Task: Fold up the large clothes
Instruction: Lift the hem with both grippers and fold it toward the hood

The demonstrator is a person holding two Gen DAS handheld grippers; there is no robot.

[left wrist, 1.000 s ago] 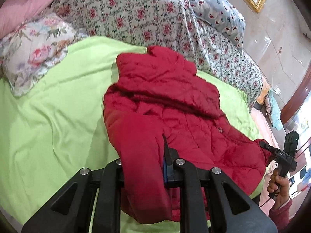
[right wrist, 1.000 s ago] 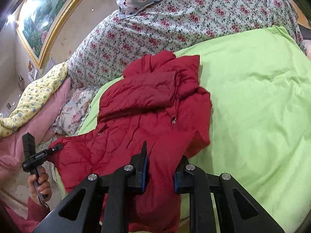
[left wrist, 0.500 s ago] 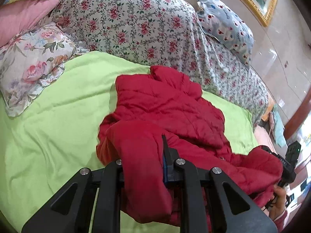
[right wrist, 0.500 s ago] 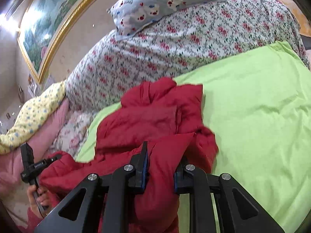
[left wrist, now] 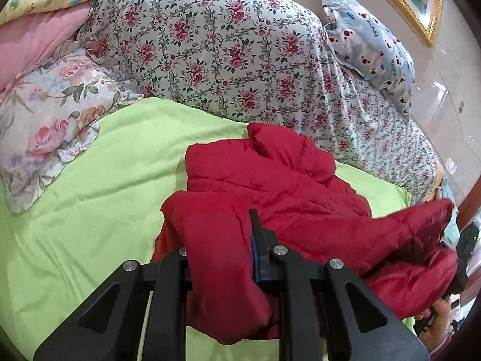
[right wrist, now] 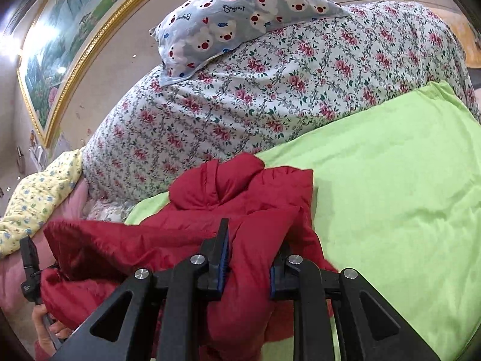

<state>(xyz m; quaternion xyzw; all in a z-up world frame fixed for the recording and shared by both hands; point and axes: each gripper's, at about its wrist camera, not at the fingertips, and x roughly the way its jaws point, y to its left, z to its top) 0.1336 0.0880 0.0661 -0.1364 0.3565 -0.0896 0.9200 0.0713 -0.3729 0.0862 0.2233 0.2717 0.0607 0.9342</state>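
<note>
A red quilted jacket [left wrist: 270,180] lies on a green bedsheet [left wrist: 105,174], collar end toward the floral duvet. My left gripper [left wrist: 222,240] is shut on one corner of its lower hem, which bulges between the jaws. My right gripper [right wrist: 249,258] is shut on the other hem corner of the jacket [right wrist: 240,192]. Both corners are lifted and the lower half is carried forward over the upper half. The right gripper also shows at the right edge of the left wrist view [left wrist: 463,249], the left one at the left edge of the right wrist view [right wrist: 30,270].
A rolled floral duvet [left wrist: 225,51] lies across the far side of the bed. A bear-print pillow [right wrist: 240,9] sits on it. A floral pillow [left wrist: 45,111] and pink and yellow bedding [left wrist: 33,42] lie at the left. A gold-framed painting [right wrist: 60,48] hangs on the wall.
Both grippers have lifted the jacket's hem and carried it forward toward the collar. The lower half now folds up over the body, and the cameras sit closer to the duvet.
</note>
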